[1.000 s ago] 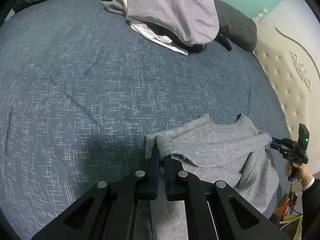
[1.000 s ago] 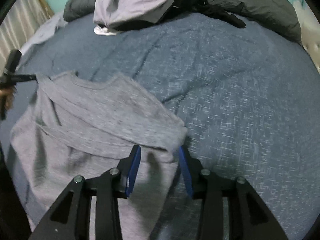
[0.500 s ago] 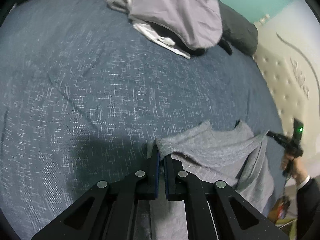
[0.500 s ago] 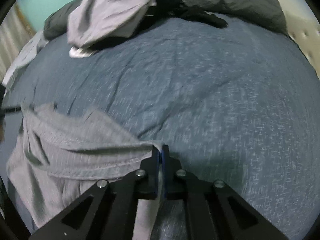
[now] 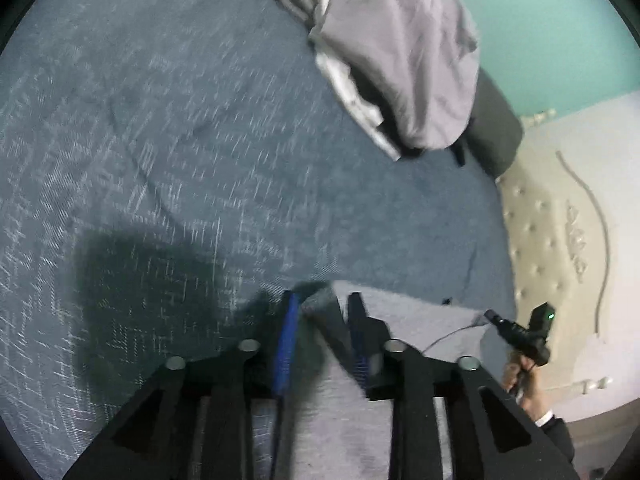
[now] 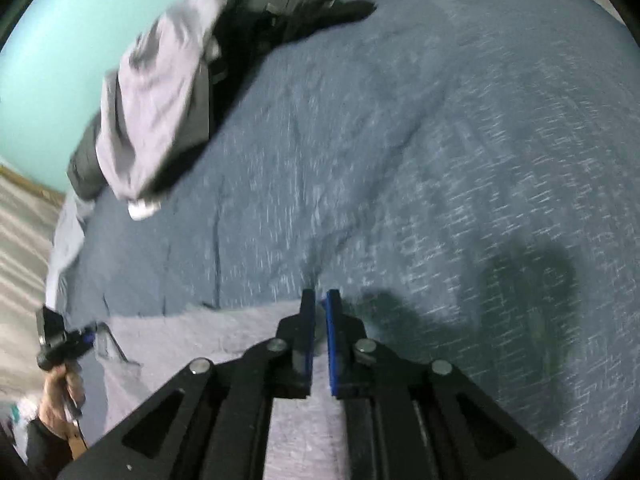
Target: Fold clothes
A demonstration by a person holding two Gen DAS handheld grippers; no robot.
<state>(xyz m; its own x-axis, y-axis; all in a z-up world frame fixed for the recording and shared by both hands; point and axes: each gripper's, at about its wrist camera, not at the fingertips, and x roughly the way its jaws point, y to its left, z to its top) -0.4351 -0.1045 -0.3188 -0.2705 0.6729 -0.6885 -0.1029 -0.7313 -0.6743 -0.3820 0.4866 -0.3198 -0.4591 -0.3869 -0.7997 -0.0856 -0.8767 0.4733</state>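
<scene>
Two grippers work one heathered grey knit sweater (image 5: 404,328) lying on the speckled blue bedspread (image 5: 192,152): left gripper (image 5: 322,308) spread apart around a loose corner, right gripper (image 6: 320,312) pinched nearly closed on its edge. Crumpled lilac-grey clothes (image 5: 404,52) lie far beyond.

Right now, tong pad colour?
Blue pads on black tongs; clearest in the left wrist view.

Shirt (image 5: 400,320) flat on bed (image 5: 180,140), at near edge, spanning between left gripper (image 5: 320,308) and right gripper (image 6: 319,304). Heap of clothes (image 5: 400,40) at far side of bed, well apart from shirt. Pillow (image 5: 496,128) behind heap. Headboard (image 5: 560,240) right of bed.
</scene>
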